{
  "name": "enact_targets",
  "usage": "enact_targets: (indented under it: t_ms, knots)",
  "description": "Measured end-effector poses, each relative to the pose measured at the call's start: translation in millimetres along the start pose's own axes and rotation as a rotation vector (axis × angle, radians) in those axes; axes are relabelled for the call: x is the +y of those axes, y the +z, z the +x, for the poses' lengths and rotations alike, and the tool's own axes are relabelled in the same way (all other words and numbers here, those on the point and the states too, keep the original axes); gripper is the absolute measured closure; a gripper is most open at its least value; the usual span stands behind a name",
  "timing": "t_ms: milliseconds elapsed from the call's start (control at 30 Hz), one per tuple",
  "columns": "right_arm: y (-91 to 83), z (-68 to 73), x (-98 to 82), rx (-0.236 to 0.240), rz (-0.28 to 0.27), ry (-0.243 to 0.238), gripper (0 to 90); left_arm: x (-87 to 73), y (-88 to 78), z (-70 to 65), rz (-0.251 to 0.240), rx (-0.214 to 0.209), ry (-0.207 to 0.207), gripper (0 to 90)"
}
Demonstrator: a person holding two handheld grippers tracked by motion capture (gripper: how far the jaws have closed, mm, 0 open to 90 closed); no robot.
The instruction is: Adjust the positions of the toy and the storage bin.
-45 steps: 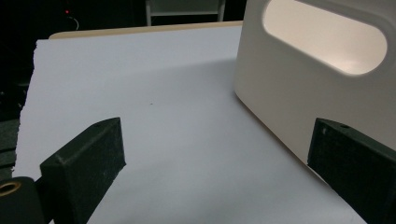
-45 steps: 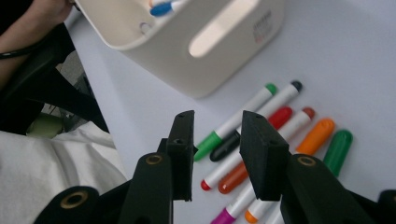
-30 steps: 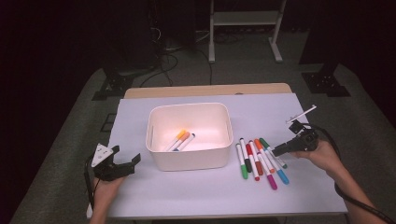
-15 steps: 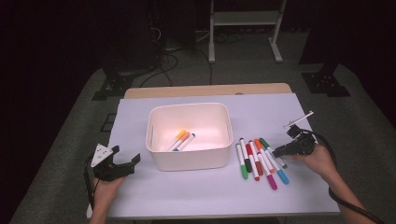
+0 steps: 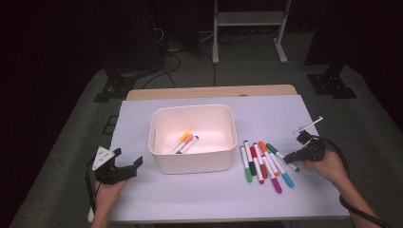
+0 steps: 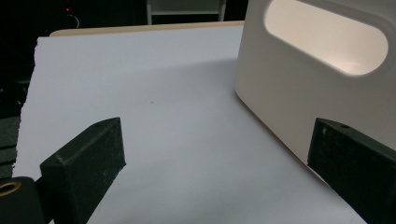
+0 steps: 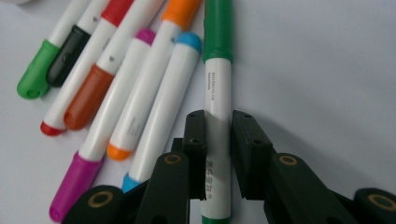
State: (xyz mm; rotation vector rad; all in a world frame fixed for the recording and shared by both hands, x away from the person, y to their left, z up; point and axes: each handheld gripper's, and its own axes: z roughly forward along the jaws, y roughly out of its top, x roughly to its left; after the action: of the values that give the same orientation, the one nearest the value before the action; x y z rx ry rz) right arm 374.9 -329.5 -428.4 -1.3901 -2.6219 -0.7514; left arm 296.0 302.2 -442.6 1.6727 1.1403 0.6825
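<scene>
Parking my left gripper wide open by the white bin, three markers in already. Right gripper has just closed on the green marker; seven left on the worktop.

Each hand carries a black two-jaw gripper with a dark cable trailing back along a bare, sleeveless forearm. The left gripper bears a pale grey three-cornered plate with small dark dots on top, and its jaws are blocky with matt, rough-textured pads and a small hole near each tip. The right gripper shows brass-coloured rings at its linkage pivots.
</scene>
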Motion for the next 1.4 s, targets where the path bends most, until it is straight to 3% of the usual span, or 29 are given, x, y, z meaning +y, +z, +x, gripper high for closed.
enact_targets:
  t_ms: [333, 700, 900, 933, 1133, 1300, 1400]
  knots:
    - [-15.9, -8.2, -28.9, 0.004, 0.014, 0.037, 73.9, 0.3, -0.2, -0.2, -0.005, -0.002, -0.003, 2.6]
    - [-10.5, -3.2, -22.4, -0.025, 0.014, 0.008, 68.7, 0.3, 0.2, -0.5, -0.005, -0.008, -0.002, 2.6]
    - [-5.9, 2.6, -14.5, -0.063, 0.021, -0.026, 68.4, 0.4, 0.3, -0.6, -0.005, -0.008, 0.000, 2.7]
    - [-4.5, 5.8, -13.1, -0.091, 0.029, -0.048, 70.2, 0.4, 0.4, -0.7, -0.004, -0.008, 0.000, 2.6]
    - [-2.3, 12.2, -12.9, -0.153, 0.038, -0.086, 74.8, 0.7, 0.8, -1.2, -0.002, -0.011, 0.005, 2.6]
    - [-2.7, 11.5, -12.3, -0.149, 0.041, -0.066, 75.6, 0.7, 1.0, -1.2, -0.002, -0.013, 0.005, 2.6]
    - [-5.0, 4.8, -12.9, -0.101, 0.028, -0.026, 75.8, 0.6, 0.9, -1.0, -0.003, -0.013, 0.004, 2.7]
